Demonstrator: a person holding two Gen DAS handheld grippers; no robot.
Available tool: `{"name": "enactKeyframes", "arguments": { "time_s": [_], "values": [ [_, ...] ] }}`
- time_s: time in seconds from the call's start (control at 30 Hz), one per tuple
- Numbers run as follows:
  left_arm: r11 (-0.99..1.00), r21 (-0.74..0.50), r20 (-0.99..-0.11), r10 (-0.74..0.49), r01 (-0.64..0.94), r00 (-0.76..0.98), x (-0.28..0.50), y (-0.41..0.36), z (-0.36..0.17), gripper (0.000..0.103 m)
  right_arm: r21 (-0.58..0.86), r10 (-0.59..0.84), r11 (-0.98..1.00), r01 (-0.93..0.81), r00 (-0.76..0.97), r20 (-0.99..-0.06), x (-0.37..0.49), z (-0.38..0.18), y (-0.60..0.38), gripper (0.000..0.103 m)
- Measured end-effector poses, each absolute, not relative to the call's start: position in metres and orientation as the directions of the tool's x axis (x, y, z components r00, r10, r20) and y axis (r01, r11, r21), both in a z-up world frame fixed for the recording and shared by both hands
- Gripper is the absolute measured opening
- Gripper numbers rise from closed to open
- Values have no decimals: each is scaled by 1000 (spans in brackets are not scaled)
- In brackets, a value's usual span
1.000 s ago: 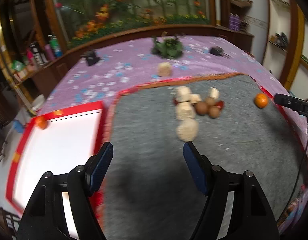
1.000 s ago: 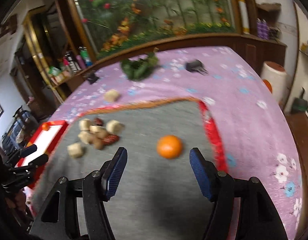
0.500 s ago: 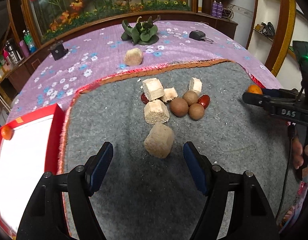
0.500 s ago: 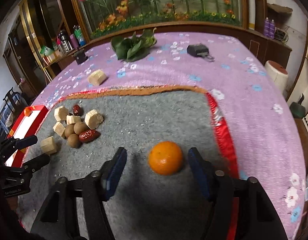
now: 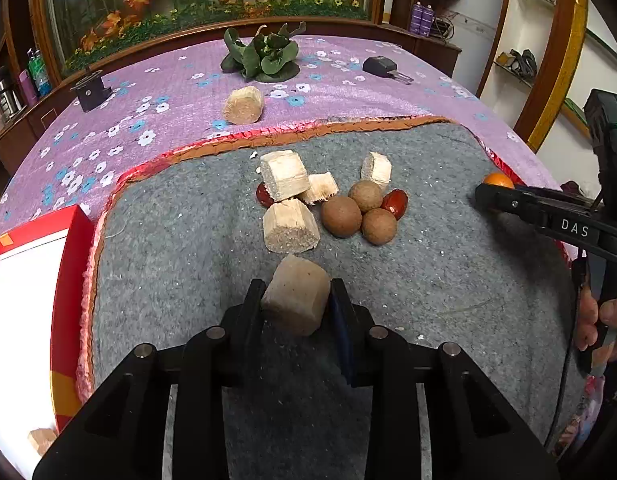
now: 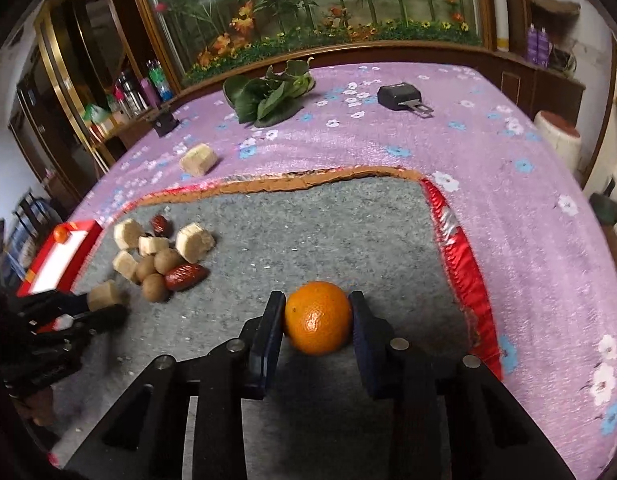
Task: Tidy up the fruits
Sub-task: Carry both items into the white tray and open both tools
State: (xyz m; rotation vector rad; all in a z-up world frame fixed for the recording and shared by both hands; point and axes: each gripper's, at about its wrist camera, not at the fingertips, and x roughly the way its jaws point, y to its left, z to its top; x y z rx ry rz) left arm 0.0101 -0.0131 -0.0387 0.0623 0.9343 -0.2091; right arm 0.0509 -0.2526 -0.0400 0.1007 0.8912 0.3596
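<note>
A grey felt mat [image 5: 188, 240] lies on a purple flowered tablecloth [image 6: 508, 200]. The left gripper [image 5: 295, 300] has its jaws closed on a pale, fibrous cut chunk [image 5: 297, 300] low over the mat. The right gripper [image 6: 317, 320] clamps a glossy, dimpled orange [image 6: 318, 317] near the mat's red right edge. Beyond the chunk sit more pale pieces, three brown round fruits [image 5: 341, 216] and red dates [image 5: 394, 203]. Only the left view shows a piece [image 5: 40, 440] inside the red-rimmed white tray [image 5: 68, 280].

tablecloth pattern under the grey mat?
Purple tablecloth with small white and blue flowers; clearest in the right wrist view.
</note>
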Motion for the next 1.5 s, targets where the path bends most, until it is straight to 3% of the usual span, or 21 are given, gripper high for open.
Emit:
{"name": "enactKeyframes", "arguments": {
  "time_s": [0.33, 0.83, 1.5],
  "values": [
    [993, 3, -744, -75, 116, 664, -29, 16, -9, 29, 374, 498, 866, -331, 529, -687, 39, -20, -219, 33],
    [986, 30, -671, 140, -162, 728, -85, 116, 5, 29, 361, 656, 715, -600, 394, -644, 1, 11, -39, 32],
    [940, 69, -675, 291, -334, 678, -100, 180, -17, 29, 346, 676, 631, -694, 273, -684, -16, -17, 83, 33]
  ]
}}
